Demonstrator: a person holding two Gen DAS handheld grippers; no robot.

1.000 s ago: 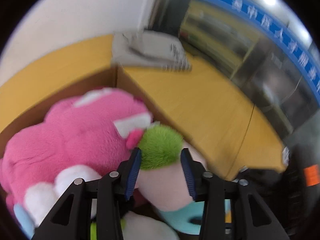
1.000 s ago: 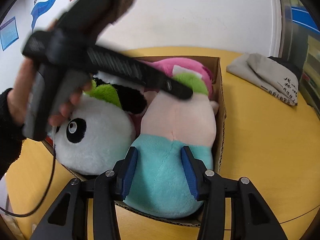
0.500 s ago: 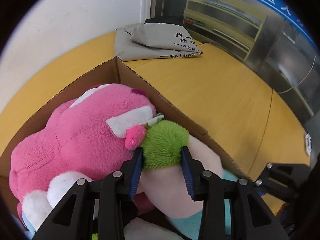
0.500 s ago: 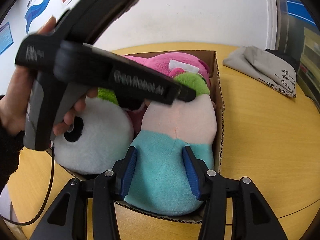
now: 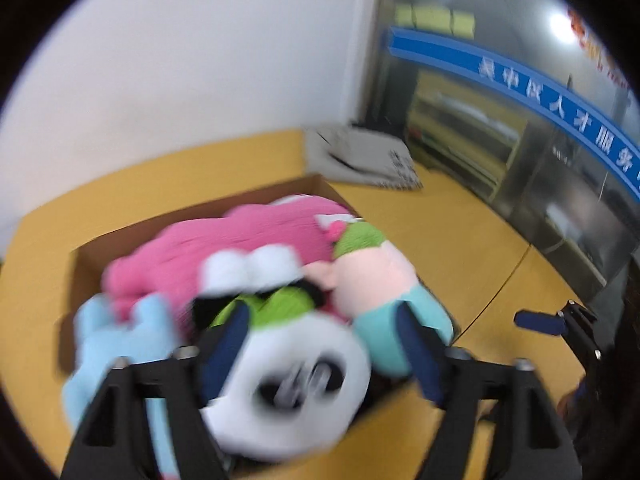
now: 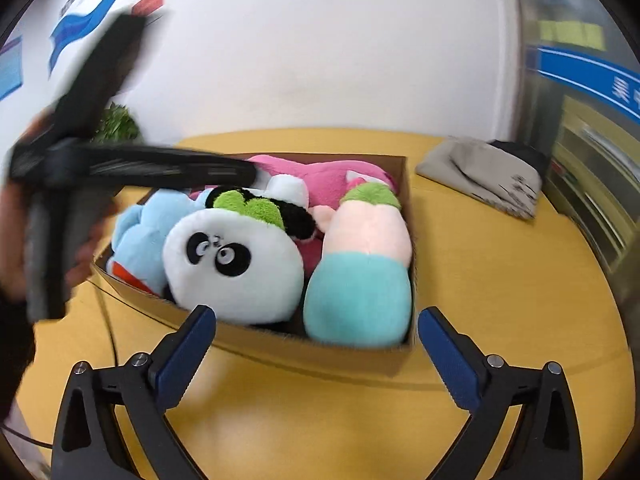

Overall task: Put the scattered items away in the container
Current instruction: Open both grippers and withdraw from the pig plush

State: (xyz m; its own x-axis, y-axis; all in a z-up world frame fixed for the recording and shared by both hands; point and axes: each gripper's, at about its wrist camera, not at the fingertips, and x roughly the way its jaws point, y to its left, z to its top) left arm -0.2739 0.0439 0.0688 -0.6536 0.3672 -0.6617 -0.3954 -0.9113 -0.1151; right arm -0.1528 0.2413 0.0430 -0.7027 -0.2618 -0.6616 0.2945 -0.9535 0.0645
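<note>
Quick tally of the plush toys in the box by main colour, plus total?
Pink: 1, the pink plush
Light blue: 1, the blue plush
White and black: 1, the panda
Peach and teal with a green top: 1, the peach-teal plush
Total: 4, all in the cardboard box

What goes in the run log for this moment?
left gripper: opening, empty | right gripper: opening, empty | plush toys: panda, pink, blue, pink-teal in cardboard box

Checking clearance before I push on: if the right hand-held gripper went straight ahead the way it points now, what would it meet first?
Probably the cardboard box's near wall, just ahead of the opening, empty right hand-held gripper; depth is unclear.
</note>
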